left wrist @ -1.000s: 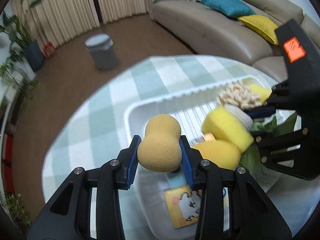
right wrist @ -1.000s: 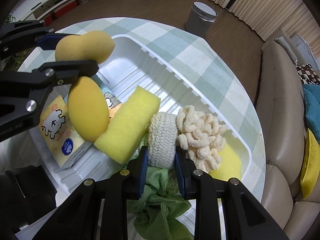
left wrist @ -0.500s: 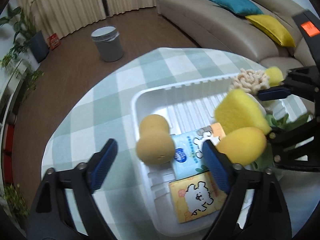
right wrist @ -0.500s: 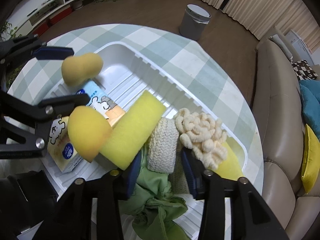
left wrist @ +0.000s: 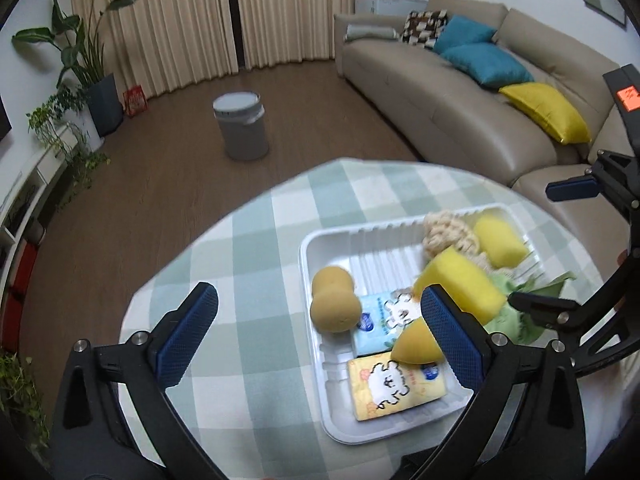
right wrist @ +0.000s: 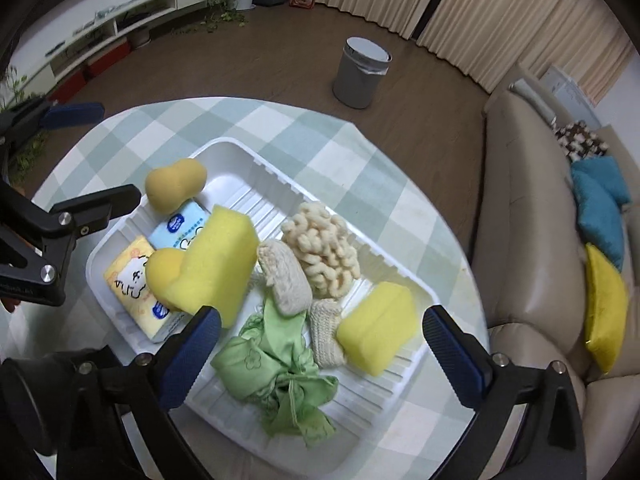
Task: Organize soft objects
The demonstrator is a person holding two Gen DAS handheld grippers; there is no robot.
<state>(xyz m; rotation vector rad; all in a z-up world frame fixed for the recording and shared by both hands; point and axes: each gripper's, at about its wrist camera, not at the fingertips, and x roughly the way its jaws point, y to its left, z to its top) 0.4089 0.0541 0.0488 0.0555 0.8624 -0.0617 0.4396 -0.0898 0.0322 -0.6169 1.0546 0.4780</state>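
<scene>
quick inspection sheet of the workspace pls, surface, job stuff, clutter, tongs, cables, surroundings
surface: round table in a green check cloth, white tray on it
job's things: all in the tray: peanut sponge, egg sponge, two yellow sponges, knit pad, noodle scrubber, green cloth, two tissue packs
clutter: nothing seen
tongs: left tongs and right tongs opening, nothing between the pads, both above the tray
cables: nothing seen
surroundings: bin, sofa with cushions, curtains, plants
</scene>
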